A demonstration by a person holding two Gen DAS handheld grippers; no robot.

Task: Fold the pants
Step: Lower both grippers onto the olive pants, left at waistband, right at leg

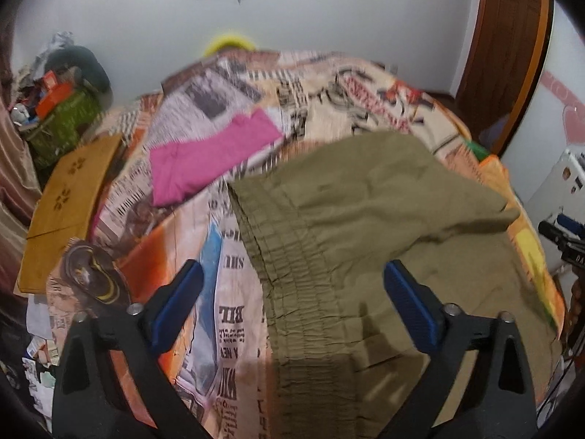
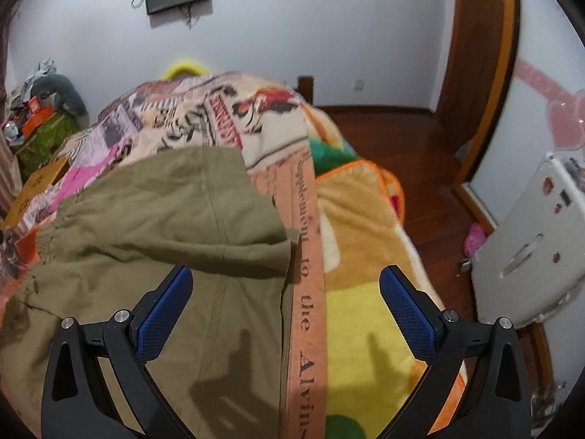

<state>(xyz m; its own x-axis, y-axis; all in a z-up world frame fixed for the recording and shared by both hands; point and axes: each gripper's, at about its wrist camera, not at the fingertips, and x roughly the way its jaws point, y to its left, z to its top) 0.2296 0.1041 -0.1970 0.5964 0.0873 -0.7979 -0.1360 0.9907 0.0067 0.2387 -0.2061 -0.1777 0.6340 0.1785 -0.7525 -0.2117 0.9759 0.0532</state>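
Olive pants (image 1: 365,197) blurred, their legs cut off below both frames.

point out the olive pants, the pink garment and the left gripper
olive pants (image 1: 365,201): left wrist view, on the flat fabric right of the gathered waistband
pink garment (image 1: 212,153): left wrist view, on the middle of the folded cloth
left gripper (image 1: 292,307): left wrist view, midway between its open blue pads

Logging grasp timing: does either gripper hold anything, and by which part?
Nothing held: left gripper and right gripper are open above the olive-green fabric pants.
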